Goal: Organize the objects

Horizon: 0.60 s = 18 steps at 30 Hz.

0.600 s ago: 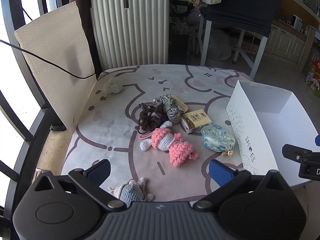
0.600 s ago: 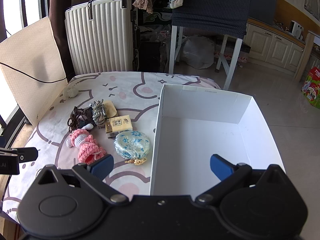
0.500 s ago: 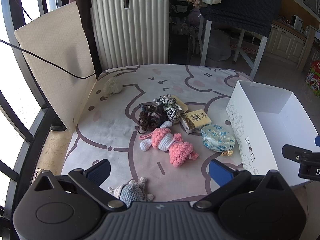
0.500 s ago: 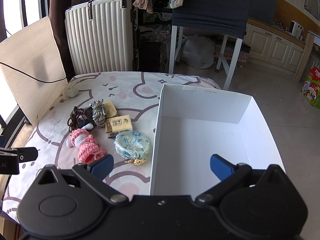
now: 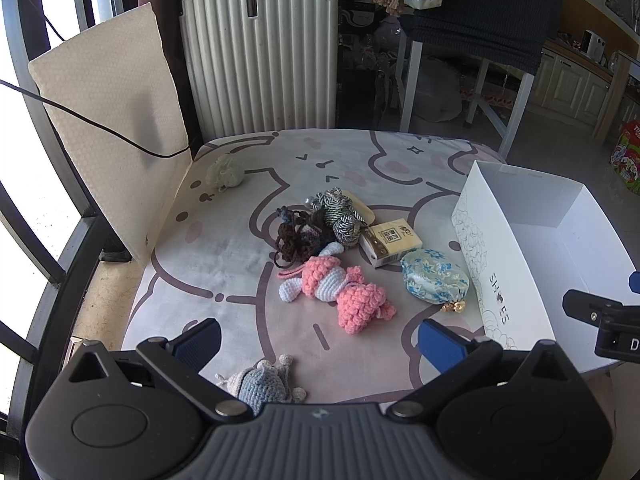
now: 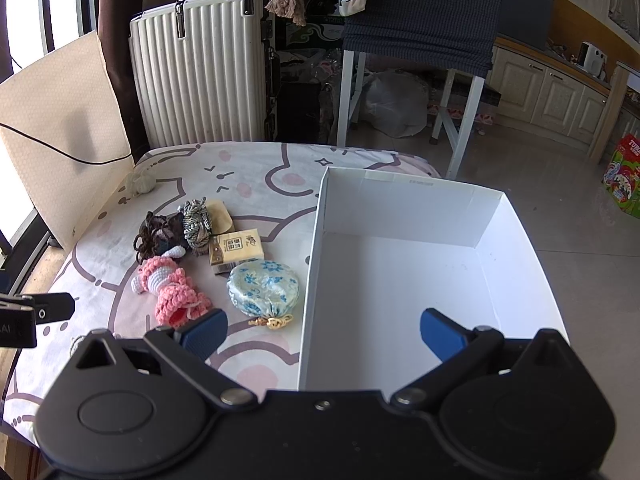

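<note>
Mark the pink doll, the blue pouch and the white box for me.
pink doll [image 5: 340, 292], left wrist view, on its body.
blue pouch [image 6: 262, 288], right wrist view, on its top.
white box [image 6: 400, 280], right wrist view, on its bare floor.

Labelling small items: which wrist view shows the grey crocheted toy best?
Left wrist view: the grey crocheted toy lies near the table's front edge, between the open fingers, partly hidden by the gripper body. Right wrist view shows only a sliver behind its own gripper.

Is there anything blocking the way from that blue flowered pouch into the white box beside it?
Only the white box's own near side wall, which rises right beside the blue flowered pouch; the pouch would have to be lifted over it. Otherwise nothing visible: the box looks empty, and no other item lies between them.
</note>
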### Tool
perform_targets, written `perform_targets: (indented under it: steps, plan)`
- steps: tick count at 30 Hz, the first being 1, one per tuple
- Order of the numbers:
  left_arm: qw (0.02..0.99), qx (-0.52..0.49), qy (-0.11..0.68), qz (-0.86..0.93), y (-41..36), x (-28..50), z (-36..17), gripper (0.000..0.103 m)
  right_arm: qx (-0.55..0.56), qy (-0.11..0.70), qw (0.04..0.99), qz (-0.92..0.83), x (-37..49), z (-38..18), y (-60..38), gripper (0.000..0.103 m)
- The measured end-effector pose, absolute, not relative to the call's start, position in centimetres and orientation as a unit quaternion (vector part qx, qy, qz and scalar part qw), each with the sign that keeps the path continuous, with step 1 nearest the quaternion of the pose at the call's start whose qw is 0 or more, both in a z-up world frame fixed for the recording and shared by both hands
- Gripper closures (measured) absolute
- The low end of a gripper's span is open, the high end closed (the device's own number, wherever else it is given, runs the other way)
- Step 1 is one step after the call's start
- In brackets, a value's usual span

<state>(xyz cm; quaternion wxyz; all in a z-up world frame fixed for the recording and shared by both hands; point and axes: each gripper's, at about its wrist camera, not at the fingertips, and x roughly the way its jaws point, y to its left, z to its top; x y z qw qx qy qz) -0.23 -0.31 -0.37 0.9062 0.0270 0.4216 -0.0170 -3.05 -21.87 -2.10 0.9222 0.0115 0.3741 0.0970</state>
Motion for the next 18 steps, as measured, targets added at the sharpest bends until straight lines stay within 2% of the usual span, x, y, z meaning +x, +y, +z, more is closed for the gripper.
perform_targets:
  steps: [18]
  plan:
    - [0.906, 0.029, 0.422, -0.02, -0.28, -0.21, -0.35, 0.0, 0.009, 0.375, 0.921, 0.105, -3.08, -2.13, -22.02, 0.0]
